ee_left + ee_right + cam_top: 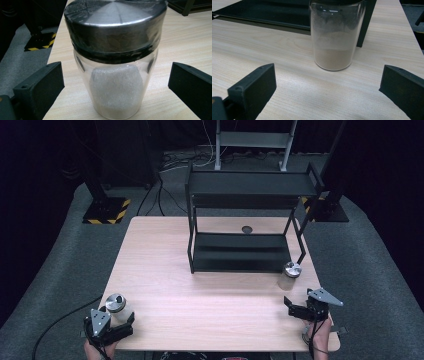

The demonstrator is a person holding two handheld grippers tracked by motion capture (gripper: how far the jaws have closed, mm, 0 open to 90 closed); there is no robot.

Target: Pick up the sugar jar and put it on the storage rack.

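A glass jar of white powder point(115, 82) with a metal lid stands at the table's near left corner point(116, 303). My left gripper point(116, 73) point(113, 319) is open, its jaws on either side of this jar with a gap on both sides. A second lidded jar point(289, 275), holding brownish powder point(334, 45), stands by the rack's front right leg. My right gripper point(328, 75) point(303, 304) is open just short of it, with nothing between its jaws.
A black two-tier shelf rack point(240, 254) stands on the wooden table point(210, 300) at the back centre. A small dark round disc point(247, 229) lies behind its lower shelf. Stands with striped bases point(106, 211) are on the floor beyond the table.
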